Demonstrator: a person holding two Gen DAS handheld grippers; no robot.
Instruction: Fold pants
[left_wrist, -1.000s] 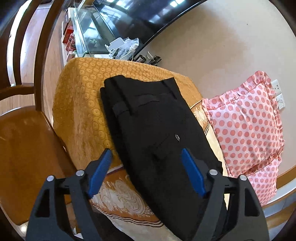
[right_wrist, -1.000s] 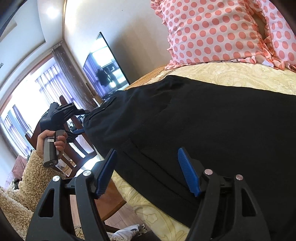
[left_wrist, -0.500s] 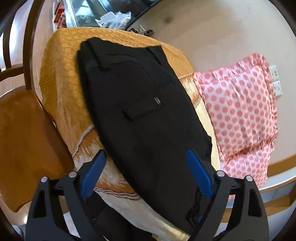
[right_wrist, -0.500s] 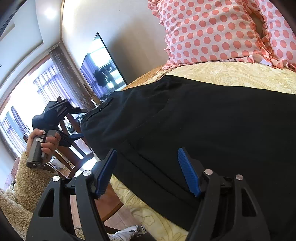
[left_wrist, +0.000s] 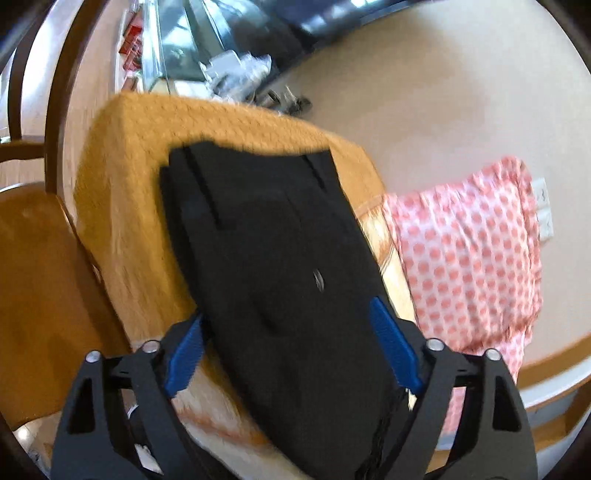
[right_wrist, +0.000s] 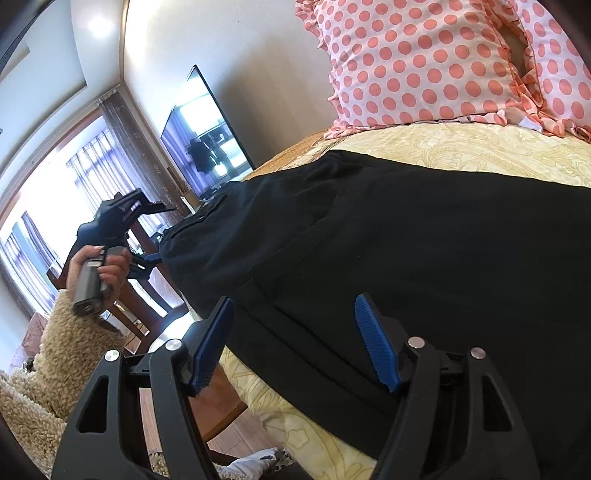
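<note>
Sunlit room with curtained windows and a dark television (right_wrist: 207, 136) on the wall. Counter (left_wrist: 140, 206) draped in orange and cream patterned cloth, wooden chair (left_wrist: 33, 288) just beside it. Black pants (left_wrist: 280, 266) lying flat lengthwise on the cloth, waistband at the far orange end, near a pink polka-dot pillow (left_wrist: 469, 258) against the wall. Left tool (left_wrist: 291, 347) spread wide above the pants, gripping nothing. Right tool (right_wrist: 295, 343) likewise wide apart over the pants' near edge, nothing held.

Pants (left_wrist: 280, 258) blurred, bottom edge cropped
</note>
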